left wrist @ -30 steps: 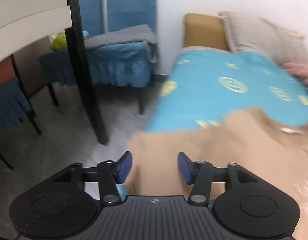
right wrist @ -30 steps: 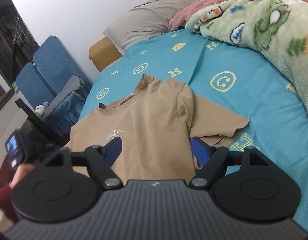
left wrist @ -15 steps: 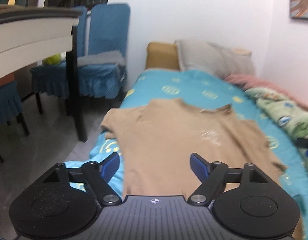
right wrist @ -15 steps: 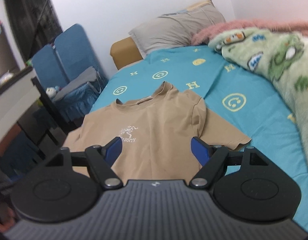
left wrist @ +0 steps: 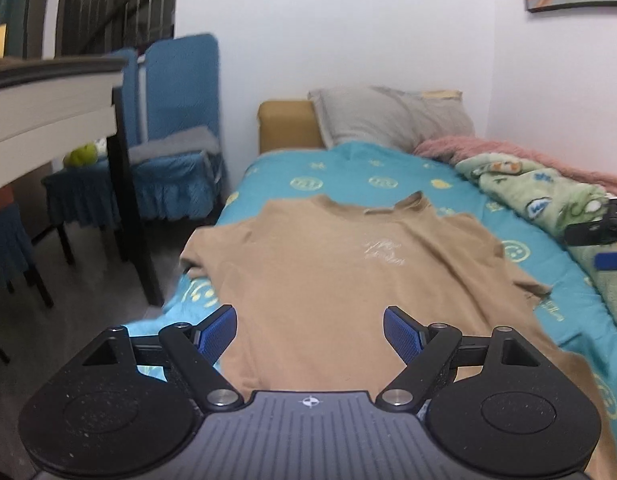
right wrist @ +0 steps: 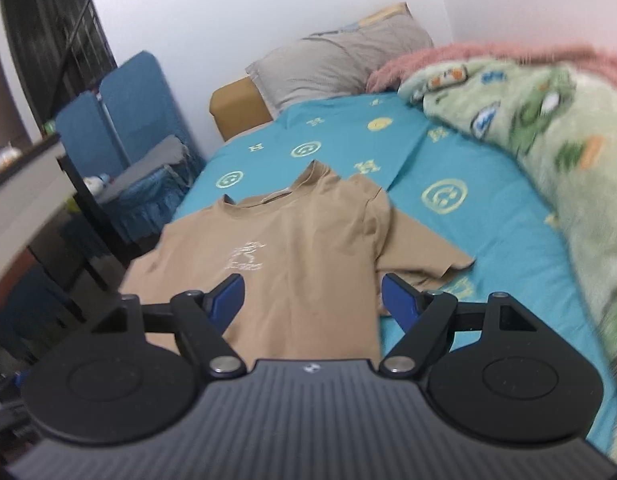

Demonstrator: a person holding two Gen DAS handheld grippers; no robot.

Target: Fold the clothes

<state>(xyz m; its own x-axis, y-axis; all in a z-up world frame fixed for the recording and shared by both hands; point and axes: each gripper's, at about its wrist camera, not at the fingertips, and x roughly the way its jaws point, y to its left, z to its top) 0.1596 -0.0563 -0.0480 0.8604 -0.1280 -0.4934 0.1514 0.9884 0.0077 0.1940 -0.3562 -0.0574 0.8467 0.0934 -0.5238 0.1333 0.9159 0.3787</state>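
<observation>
A tan short-sleeved cotton T-shirt [left wrist: 328, 264] with a small white print on the chest lies spread flat, front up, on the bed's turquoise sheet with yellow smiley faces [left wrist: 340, 168], its collar pointing toward the headboard end and its hem at the foot edge nearest the cameras. One sleeve reaches to the bed's left edge beside the floor; the other sleeve lies out on the sheet toward the green cartoon-print fleece blanket [right wrist: 548, 128] bunched along the right edge. The left gripper [left wrist: 308, 330] hovers above the shirt's hem with its blue-padded jaws spread wide, nothing between them. The right gripper [right wrist: 312, 300] hangs over the lower right part of the shirt, jaws likewise spread apart and holding nothing. A grey pillow [left wrist: 388, 120] rests at the head of the bed against the mustard headboard. Blue-covered chairs [left wrist: 176, 128] and a dark-legged table [left wrist: 48, 92] stand on the floor left of the bed.
</observation>
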